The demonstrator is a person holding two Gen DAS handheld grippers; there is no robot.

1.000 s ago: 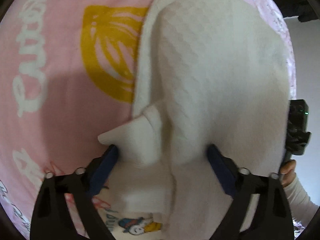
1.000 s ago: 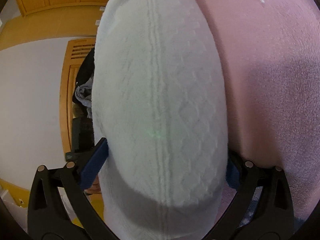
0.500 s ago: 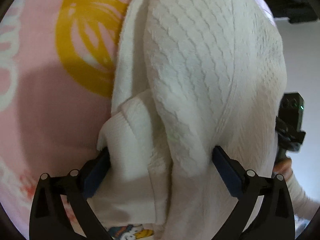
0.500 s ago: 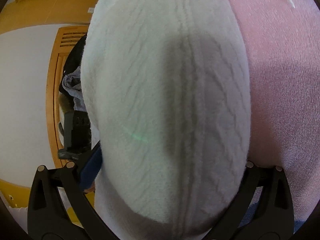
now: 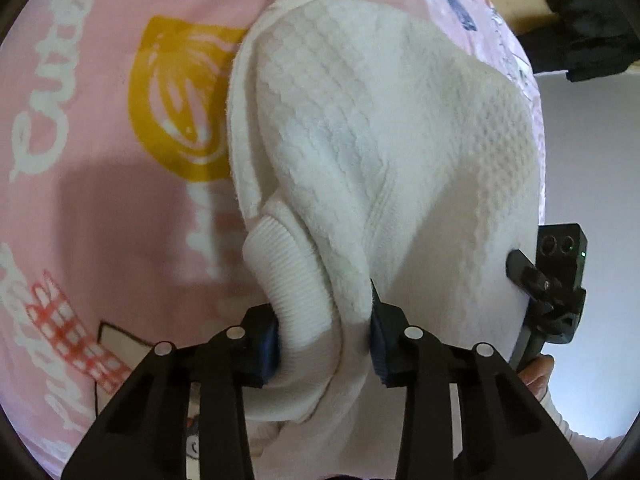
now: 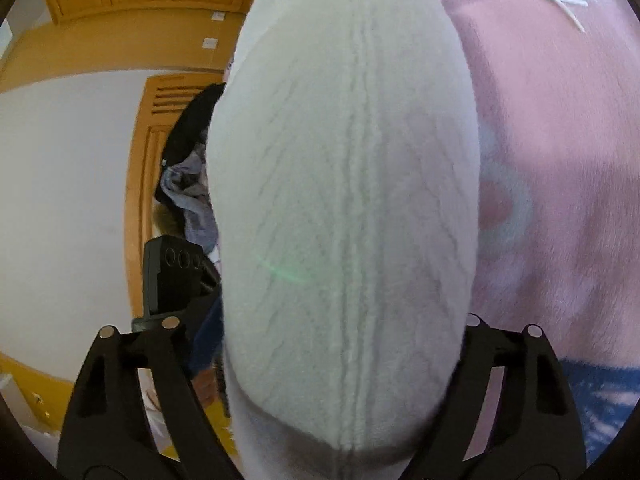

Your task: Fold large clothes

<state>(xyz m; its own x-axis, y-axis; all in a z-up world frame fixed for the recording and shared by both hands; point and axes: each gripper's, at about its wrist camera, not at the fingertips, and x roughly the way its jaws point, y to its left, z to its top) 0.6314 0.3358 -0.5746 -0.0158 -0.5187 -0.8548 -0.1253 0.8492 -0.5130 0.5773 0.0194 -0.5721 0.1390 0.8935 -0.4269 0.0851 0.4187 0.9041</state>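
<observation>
Pink fleece, printed with white lettering and a yellow emblem [image 5: 176, 108], fills the left side of the left wrist view – this is the blanket [image 5: 100, 220] the clothing lies on. To the right of the emblem a white knitted sweater [image 5: 380, 152] is bunched into a thick folded bundle, its ribbed cuff [image 5: 288, 280] curling down at the lower left of the mass. The left gripper [image 5: 322, 340] has just been closing, and its blue pads now press on the cuff and the fold of knit beside it, so the jaws stand narrow with fabric squeezed between them. Further right, past the sweater's edge, the other gripper's black body shows, with a hand [image 5: 538, 372] and pale sleeve below it. In the right wrist view a wooden door [image 6: 144, 184] and a dark heap of clothes [image 6: 192, 168] sit at left; the sweater [image 6: 344, 208] rises through the middle, filling the gap of the right gripper [image 6: 342, 344], whose jaws have just been closing yet stand wide – whether the pads press the knit cannot be told, as the cloth hides them. The pink blanket [image 6: 560, 160] lies to the right
</observation>
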